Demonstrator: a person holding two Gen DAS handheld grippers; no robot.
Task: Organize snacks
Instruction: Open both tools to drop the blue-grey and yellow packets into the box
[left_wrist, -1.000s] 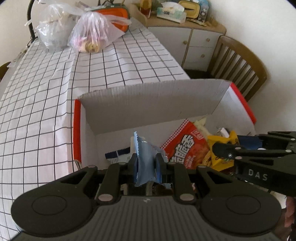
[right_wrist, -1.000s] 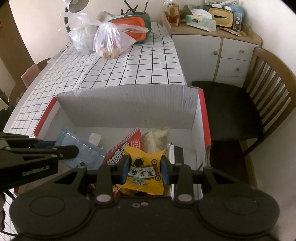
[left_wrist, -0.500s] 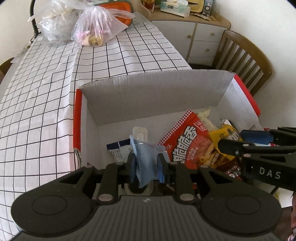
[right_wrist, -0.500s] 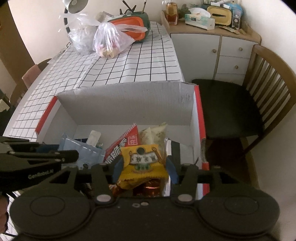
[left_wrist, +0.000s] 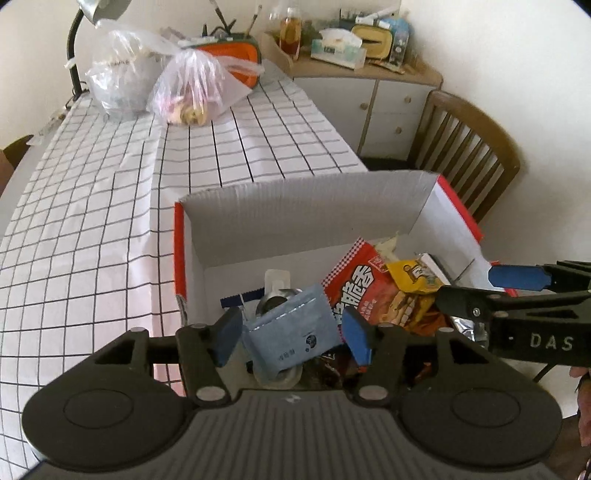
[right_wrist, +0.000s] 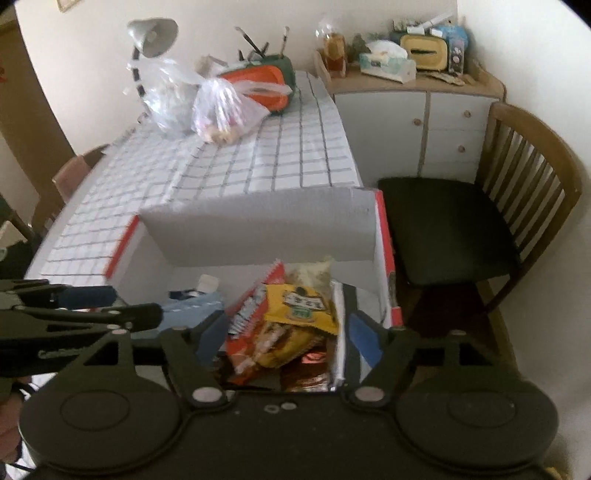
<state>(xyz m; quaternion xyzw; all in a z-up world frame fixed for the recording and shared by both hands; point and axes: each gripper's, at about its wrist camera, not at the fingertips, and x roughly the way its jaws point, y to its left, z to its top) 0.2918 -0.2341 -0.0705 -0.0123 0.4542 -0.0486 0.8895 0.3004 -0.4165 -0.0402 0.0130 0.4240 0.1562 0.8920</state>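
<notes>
Both packets delivered: left gripper (left_wrist: 291, 334) released around the blue sachet (left_wrist: 291, 338), right gripper (right_wrist: 288, 338) released above the yellow packet (right_wrist: 301, 304) inside the box (left_wrist: 306, 214); nothing visibly left outside.

The left gripper (left_wrist: 291, 334), clamped on the blue packet (left_wrist: 293, 330) a second ago, now stands spread with the packet lying loose in the box (left_wrist: 295, 221). The right gripper (right_wrist: 291, 332) has likewise let go, and the yellow packet (right_wrist: 301, 306) now rests on the red bag (right_wrist: 251, 325).

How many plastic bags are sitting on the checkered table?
2: a clear plastic bag at the table's far end by the lamp, and a pinkish plastic bag touching its right side.
</notes>
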